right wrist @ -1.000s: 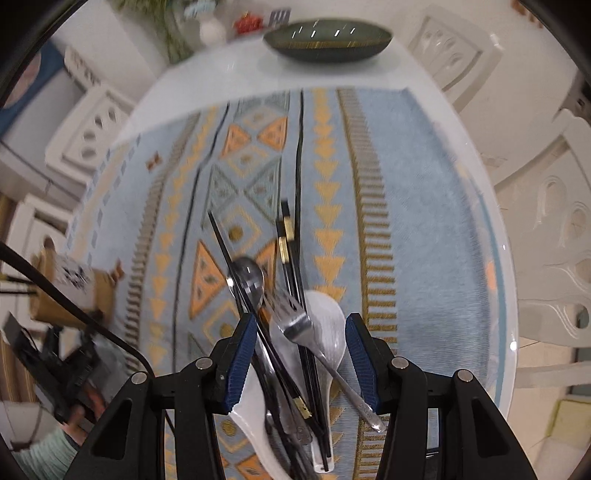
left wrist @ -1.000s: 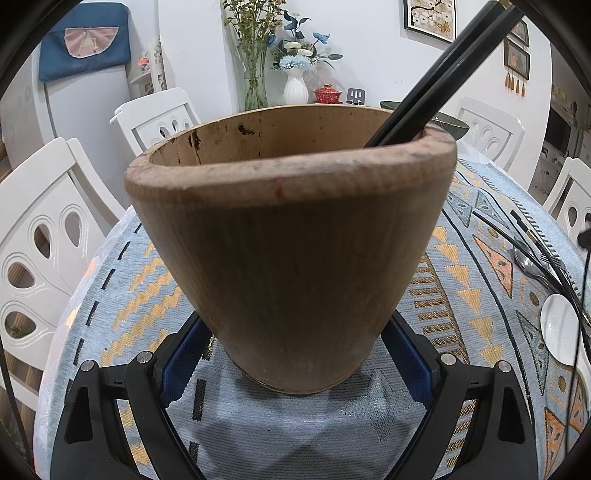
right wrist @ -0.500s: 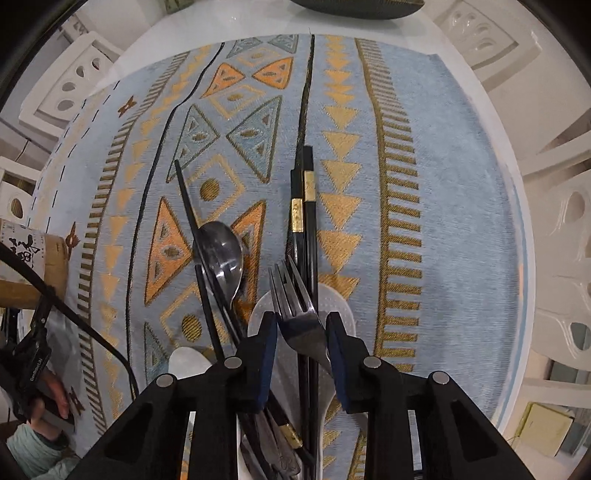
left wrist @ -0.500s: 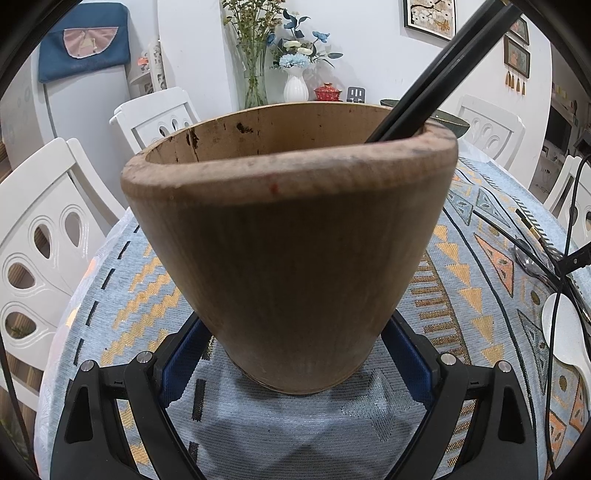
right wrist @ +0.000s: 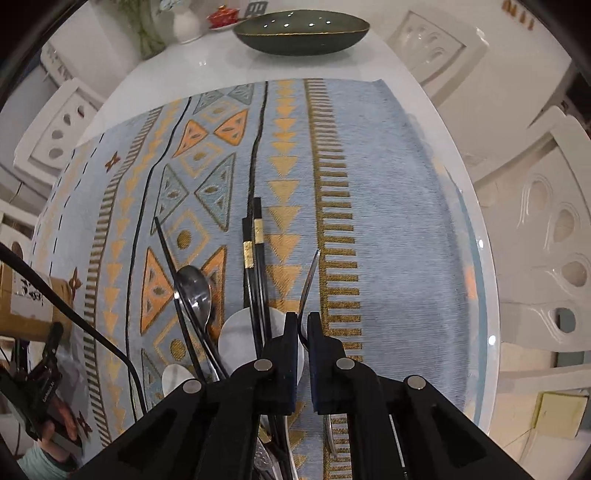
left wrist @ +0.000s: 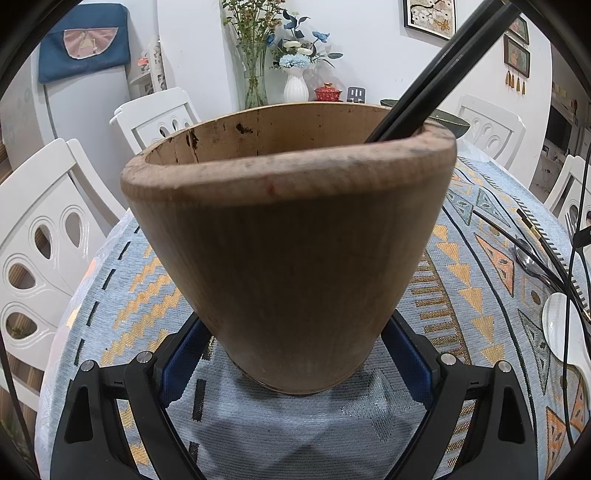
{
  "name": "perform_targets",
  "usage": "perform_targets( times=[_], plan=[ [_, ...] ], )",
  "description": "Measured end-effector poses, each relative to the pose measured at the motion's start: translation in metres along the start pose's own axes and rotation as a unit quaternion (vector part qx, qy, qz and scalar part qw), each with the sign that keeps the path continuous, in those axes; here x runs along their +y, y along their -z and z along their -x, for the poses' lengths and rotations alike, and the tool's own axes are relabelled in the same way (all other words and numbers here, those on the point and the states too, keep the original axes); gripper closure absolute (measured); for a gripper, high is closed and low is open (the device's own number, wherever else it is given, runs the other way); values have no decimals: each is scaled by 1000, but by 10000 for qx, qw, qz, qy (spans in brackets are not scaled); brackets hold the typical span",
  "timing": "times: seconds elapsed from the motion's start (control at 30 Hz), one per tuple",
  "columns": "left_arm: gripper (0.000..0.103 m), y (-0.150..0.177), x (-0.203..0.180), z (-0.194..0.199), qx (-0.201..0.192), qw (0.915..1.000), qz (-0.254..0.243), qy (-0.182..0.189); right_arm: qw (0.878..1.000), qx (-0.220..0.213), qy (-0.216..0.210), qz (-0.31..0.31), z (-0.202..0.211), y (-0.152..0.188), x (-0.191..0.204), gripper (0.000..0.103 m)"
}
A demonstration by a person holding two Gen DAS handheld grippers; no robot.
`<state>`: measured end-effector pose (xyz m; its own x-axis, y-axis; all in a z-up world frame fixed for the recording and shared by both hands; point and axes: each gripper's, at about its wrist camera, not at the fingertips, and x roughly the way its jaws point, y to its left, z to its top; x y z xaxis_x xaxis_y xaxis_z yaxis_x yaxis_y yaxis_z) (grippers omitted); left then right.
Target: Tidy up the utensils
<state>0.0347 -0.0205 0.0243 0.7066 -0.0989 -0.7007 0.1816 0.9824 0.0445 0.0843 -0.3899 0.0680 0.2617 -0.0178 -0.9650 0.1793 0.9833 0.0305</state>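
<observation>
A glossy white round table [right wrist: 369, 62] carries a pale-blue woven cloth with orange and gold triangles [right wrist: 388, 206], and a dark-green oval bowl with a gold rim [right wrist: 301, 31] sits on the bare top at twelve o'clock. On the cloth a tapered brown wooden holder [left wrist: 288, 240] stands at nine o'clock. Toward six o'clock lie black gold-banded chopsticks [right wrist: 255, 254], a steel spoon [right wrist: 194, 288] and white ceramic spoons [right wrist: 236, 338].

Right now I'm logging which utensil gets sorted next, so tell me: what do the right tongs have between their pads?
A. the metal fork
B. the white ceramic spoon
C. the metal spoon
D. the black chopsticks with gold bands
A: in the right wrist view the right tongs have just closed on the fork, seen edge-on with its tines sticking out past the pads.
</observation>
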Motion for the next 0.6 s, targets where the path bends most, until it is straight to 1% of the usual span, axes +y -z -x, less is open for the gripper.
perform_targets(
  times=[0.17,0.3,0.6],
  plan=[
    [10,0,0,0,0,10000,-1,0,9997,-256,-51,-10,18,-3,-1,99],
    [9,0,0,0,0,10000,-2,-1,9987,-497,26,48,34,-1,0,100],
    [10,0,-1,0,0,10000,-4,-2,9944,-1039,28,-182,67,7,-3,100]
  ],
)
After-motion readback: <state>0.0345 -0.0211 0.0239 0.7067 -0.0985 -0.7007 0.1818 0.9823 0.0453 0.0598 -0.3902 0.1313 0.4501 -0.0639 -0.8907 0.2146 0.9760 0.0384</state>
